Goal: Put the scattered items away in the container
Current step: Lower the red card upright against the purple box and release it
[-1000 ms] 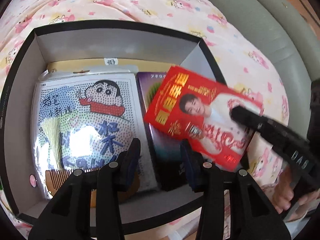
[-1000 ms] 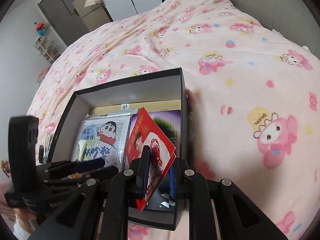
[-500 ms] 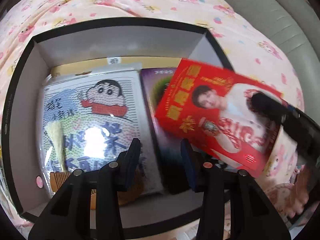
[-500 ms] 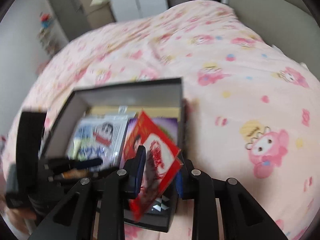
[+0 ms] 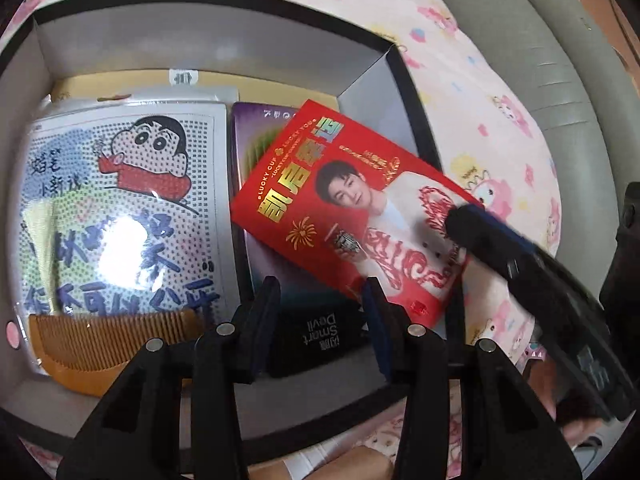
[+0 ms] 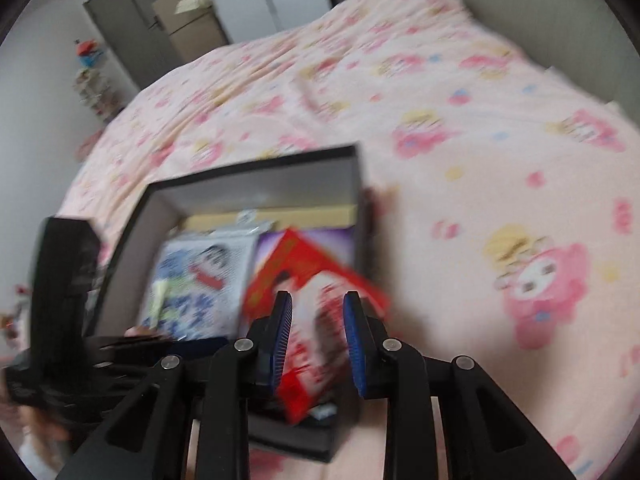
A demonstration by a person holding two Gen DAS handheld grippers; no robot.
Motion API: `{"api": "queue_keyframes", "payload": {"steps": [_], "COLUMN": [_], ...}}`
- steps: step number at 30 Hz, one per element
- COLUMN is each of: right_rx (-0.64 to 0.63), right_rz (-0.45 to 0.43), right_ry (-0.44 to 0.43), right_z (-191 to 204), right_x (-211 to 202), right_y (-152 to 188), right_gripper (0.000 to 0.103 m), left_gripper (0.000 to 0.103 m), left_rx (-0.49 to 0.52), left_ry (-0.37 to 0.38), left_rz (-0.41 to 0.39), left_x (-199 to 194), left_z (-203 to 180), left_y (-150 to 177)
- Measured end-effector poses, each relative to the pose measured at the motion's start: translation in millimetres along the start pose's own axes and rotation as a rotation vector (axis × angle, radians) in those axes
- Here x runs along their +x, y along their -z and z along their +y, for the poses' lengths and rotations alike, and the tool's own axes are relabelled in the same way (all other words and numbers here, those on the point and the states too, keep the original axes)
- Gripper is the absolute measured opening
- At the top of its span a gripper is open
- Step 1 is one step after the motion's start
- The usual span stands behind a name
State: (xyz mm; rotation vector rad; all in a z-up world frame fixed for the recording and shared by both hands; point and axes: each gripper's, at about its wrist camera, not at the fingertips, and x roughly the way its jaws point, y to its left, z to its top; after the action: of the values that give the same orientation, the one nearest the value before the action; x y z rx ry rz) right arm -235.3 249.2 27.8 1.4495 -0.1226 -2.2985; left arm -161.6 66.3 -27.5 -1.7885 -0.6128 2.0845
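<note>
A black box (image 5: 200, 40) with grey inner walls sits on the bed. Inside lie a cartoon bead sheet (image 5: 120, 208), a wooden comb (image 5: 104, 340) and a purple-and-black carton (image 5: 320, 328). A red packet (image 5: 360, 216) with a printed portrait lies tilted over the carton, its right end against the box's right wall. My right gripper (image 6: 316, 308) stands open around the near end of the red packet (image 6: 316, 280), and its pads do not press on it. Over the box's near side my left gripper (image 5: 320, 292) hangs open, with nothing between its fingers.
A pink cartoon-print blanket (image 6: 460, 160) covers the bed around the box (image 6: 260, 188). A grey padded bed edge (image 5: 560, 80) runs along the right. Cupboards (image 6: 192, 28) and a small shelf stand at the far wall. A flat yellow envelope (image 5: 260, 84) lies at the box's back.
The right jaws have come apart off the red packet. The packet has dropped lower and flatter onto the carton in the box. The left gripper has stayed over the box.
</note>
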Motion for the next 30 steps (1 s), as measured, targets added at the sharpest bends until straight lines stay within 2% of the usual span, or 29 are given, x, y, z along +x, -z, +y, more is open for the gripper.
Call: {"api": "queue_keyframes", "payload": {"steps": [2, 3, 4, 7, 9, 12, 14, 15, 16, 17, 18, 22, 25, 27, 29, 30], "right_rx": [-0.003, -0.008, -0.01, 0.023, 0.062, 0.103, 0.084, 0.075, 0.055, 0.033, 0.0, -0.047, -0.129, -0.113, -0.06, -0.032], "right_rz": [0.027, 0.021, 0.0, -0.081, -0.087, -0.045, -0.019, -0.01, 0.006, 0.015, 0.012, 0.075, 0.067, 0.036, -0.041, -0.095], "right_ry": [-0.061, -0.064, -0.046, 0.086, 0.151, 0.156, 0.122, 0.096, 0.046, 0.019, 0.036, -0.072, -0.012, 0.01, 0.051, 0.094], "right_z": [3.0, 5.0, 5.3, -7.2, -18.3, -25.5, -19.8, -16.6, -10.3, -4.9, -0.2, 13.2, 29.1, 27.6, 18.9, 13.3], "right_x": [2.3, 0.8, -2.1, -12.7, -11.0, 1.9, 3.8, 3.7, 2.4, 0.6, -0.6, 4.9, 4.7, -1.3, -16.6, -27.2], "right_y": [3.3, 5.2, 5.6, -1.0, -5.1, -7.2, -4.6, -2.8, -0.3, 2.6, 4.0, 10.7, 17.9, 17.0, 13.4, 11.6], "right_gripper": [0.023, 0.023, 0.023, 0.023, 0.023, 0.023, 0.023, 0.023, 0.023, 0.026, 0.026, 0.026, 0.026, 0.026, 0.026, 0.026], "left_gripper": [0.044, 0.047, 0.047, 0.047, 0.048, 0.048, 0.047, 0.042, 0.03, 0.024, 0.019, 0.019, 0.02, 0.026, 0.031, 0.032], "left_rx": [-0.031, -0.057, -0.084, -0.116, -0.132, -0.163, -0.175, -0.178, -0.176, -0.17, -0.171, -0.163, -0.136, -0.088, -0.022, 0.003], "left_ry": [0.019, 0.032, 0.044, 0.098, 0.125, 0.162, 0.185, 0.192, 0.187, 0.193, 0.198, 0.113, 0.069, 0.003, -0.066, -0.077], "left_rz": [0.005, 0.006, 0.003, -0.008, -0.014, -0.026, -0.034, -0.039, -0.049, -0.055, -0.06, -0.133, -0.132, -0.115, -0.097, -0.083], "left_x": [3.6, 6.0, 9.4, 7.4, 6.4, 6.1, 6.1, 5.8, 4.3, 2.4, -0.3, -23.7, -32.1, -17.1, -12.2, -11.5], "left_z": [5.0, 7.9, 8.9, 12.7, 13.4, 15.0, 15.9, 15.8, 16.1, 16.4, 17.5, 24.6, 24.2, 21.0, 15.3, 16.3], "left_y": [-2.0, -4.0, -7.6, -5.4, -5.1, -5.1, -4.1, -3.8, -3.5, -3.3, -3.0, -6.3, -12.8, -22.0, -26.4, -24.2]}}
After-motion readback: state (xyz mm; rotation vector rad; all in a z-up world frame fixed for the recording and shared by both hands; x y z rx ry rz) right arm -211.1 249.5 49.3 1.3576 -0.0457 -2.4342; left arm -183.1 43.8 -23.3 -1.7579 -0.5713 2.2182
